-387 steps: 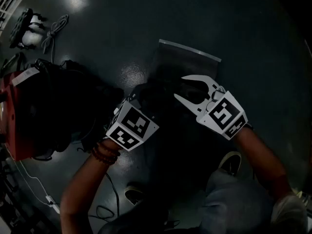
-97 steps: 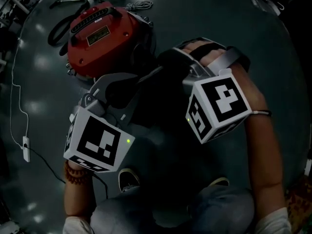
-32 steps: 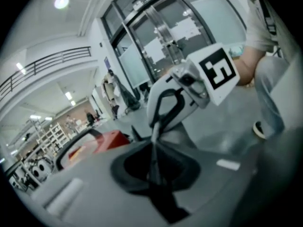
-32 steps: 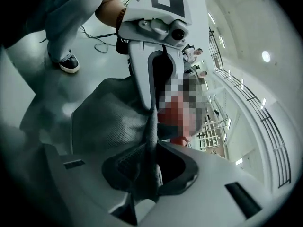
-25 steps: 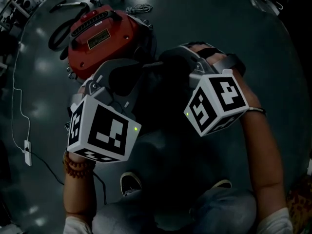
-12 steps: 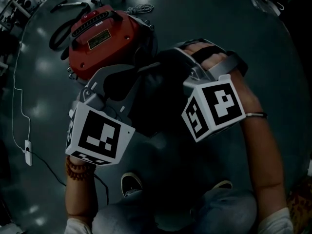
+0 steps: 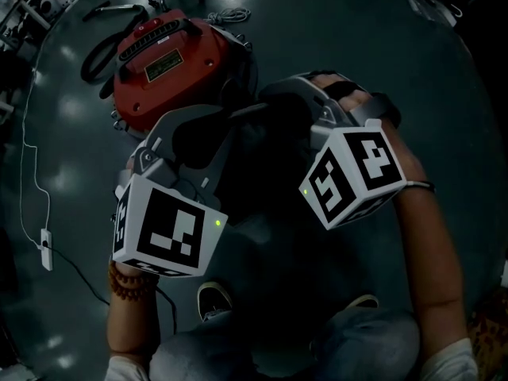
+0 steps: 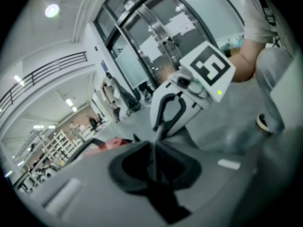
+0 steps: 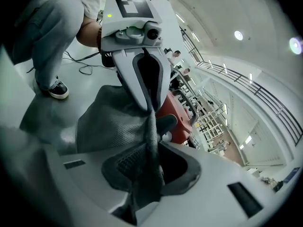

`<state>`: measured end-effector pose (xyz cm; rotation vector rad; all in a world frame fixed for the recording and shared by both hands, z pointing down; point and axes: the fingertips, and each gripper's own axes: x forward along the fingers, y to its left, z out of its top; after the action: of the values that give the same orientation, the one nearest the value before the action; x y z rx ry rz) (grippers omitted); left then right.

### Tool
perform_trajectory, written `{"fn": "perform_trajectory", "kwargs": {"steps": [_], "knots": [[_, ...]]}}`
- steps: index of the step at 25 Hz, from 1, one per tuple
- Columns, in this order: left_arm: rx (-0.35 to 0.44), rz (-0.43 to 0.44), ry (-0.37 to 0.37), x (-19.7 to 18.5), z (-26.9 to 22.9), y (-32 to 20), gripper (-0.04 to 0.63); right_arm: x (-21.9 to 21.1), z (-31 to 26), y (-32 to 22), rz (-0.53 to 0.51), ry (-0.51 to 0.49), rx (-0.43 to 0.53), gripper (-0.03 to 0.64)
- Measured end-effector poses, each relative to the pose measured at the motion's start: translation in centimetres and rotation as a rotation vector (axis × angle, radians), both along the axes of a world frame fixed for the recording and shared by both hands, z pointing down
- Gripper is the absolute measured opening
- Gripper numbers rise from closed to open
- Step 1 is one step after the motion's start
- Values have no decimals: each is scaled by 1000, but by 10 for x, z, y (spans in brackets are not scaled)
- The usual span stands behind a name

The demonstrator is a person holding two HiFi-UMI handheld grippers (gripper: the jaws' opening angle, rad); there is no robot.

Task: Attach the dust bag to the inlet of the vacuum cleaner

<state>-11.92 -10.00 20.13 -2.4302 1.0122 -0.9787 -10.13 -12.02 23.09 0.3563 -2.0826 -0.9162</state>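
Dark glossy floor (image 7: 444,78), glass wall (image 8: 156,32)

Left hand-held gripper (image 8: 152,150), jaws just opening slightly on dust bag (image 9: 109,122), right hand-held gripper (image 9: 150,160) clamping it

No text can be read. The round red vacuum cleaner (image 7: 139,94) carries a small dark label plate (image 7: 164,64) on its lid, its print too small and dim; the white marker cubes (image 7: 163,232) bear only black square patterns.
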Motion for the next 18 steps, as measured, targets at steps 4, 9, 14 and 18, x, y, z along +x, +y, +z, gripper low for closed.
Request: {"fn": "perform_trajectory", "kwargs": {"steps": [4,9,14,18], "knots": [[18,2,41,1,-11,11,51,4,-2,8,-11,14,-13,71],[-6,-8,84,2,-14,22,51,11,-4,20,-16,11,-23,71],[18,-38,101,0,-20,28,6,14,-7,29,-11,-29,-18,71],[5,-52,74,-2,-12,31,6,14,-11,33,-6,-64,-14,69]]}}
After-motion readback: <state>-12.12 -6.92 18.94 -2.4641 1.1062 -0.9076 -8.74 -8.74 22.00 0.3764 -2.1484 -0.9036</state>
